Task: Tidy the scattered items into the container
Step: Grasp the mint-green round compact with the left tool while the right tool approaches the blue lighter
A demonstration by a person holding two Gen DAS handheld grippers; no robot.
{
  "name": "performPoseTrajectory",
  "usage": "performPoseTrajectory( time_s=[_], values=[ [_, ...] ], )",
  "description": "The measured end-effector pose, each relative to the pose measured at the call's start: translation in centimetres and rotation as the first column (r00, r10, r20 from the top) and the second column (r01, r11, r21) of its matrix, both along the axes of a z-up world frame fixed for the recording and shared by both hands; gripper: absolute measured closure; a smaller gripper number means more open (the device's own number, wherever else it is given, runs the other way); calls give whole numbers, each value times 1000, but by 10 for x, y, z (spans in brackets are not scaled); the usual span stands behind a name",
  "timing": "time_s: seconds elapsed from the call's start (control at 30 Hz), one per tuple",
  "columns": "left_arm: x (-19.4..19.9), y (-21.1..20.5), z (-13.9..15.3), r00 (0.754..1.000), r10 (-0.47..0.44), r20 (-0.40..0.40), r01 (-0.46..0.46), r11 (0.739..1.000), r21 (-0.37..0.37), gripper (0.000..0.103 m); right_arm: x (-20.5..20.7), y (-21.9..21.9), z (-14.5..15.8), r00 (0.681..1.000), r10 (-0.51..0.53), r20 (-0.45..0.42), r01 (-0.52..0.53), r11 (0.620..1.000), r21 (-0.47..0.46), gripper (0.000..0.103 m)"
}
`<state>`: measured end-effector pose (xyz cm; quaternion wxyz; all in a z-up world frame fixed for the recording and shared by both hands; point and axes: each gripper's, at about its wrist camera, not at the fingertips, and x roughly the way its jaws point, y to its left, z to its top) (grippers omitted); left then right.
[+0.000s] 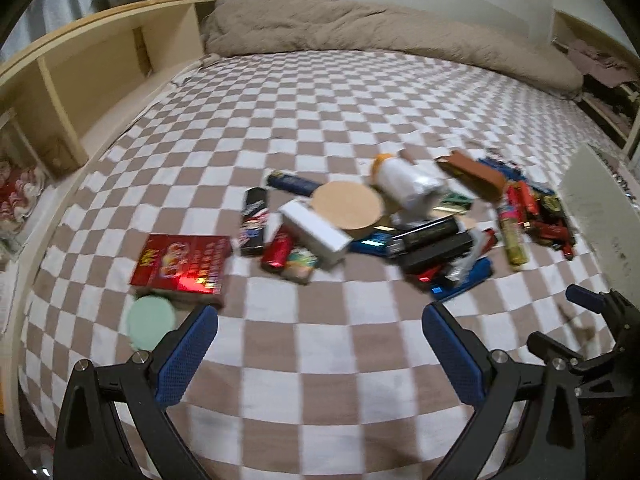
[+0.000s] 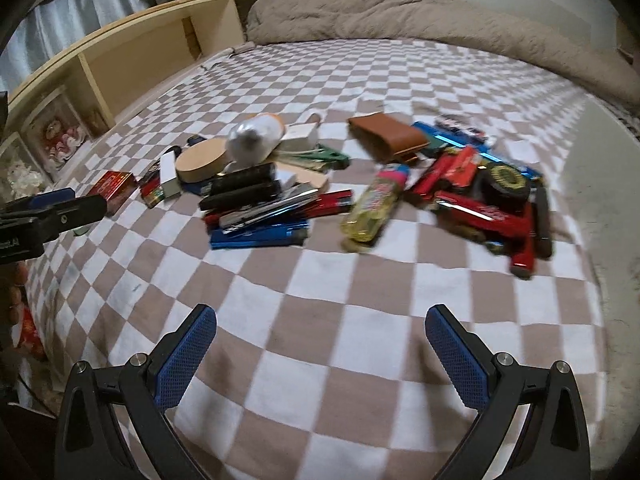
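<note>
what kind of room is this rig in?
Most likely a bedroom: the clutter lies on a bed with a brown-and-white checkered sheet, a rumpled beige quilt is bunched along its far edge, and a pale wooden shelf unit runs beside it.

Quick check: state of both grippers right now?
Left gripper: open, holding nothing, above the checkered bedcover.
Right gripper: open, holding nothing, short of the pile.

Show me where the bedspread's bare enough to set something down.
Free: checkered bedspread between both open grippers and the pile, and the far stretch up to the beige duvet. Crowded: middle band, red box through red packs.
</note>
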<state>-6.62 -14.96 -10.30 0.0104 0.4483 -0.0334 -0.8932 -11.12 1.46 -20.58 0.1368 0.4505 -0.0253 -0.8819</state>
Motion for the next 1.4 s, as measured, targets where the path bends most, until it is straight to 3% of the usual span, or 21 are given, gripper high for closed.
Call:
performPoseTrajectory(
  time_s=[0.5, 0.87, 1.1, 1.4],
  values=[
    [-5, -69, -31, 986, 161, 48, -155, 982, -109, 0, -26, -43, -20, 998, 61, 30, -63, 996, 57, 0],
    [-11, -108, -49, 961, 265, 81, -258, 963, -84, 0, -31, -50, -27, 992, 121, 43, -126, 986, 113, 0],
    [-11, -118, -59, 960, 269, 78, -266, 963, -50, 0, -39, -49, -28, 988, 141, 62, -146, 984, 98, 0],
    [-17, -118, -63, 968, 250, 32, -247, 966, -80, 0, -66, -65, -25, 990, 49, 132, -58, 996, 62, 0]
  ],
)
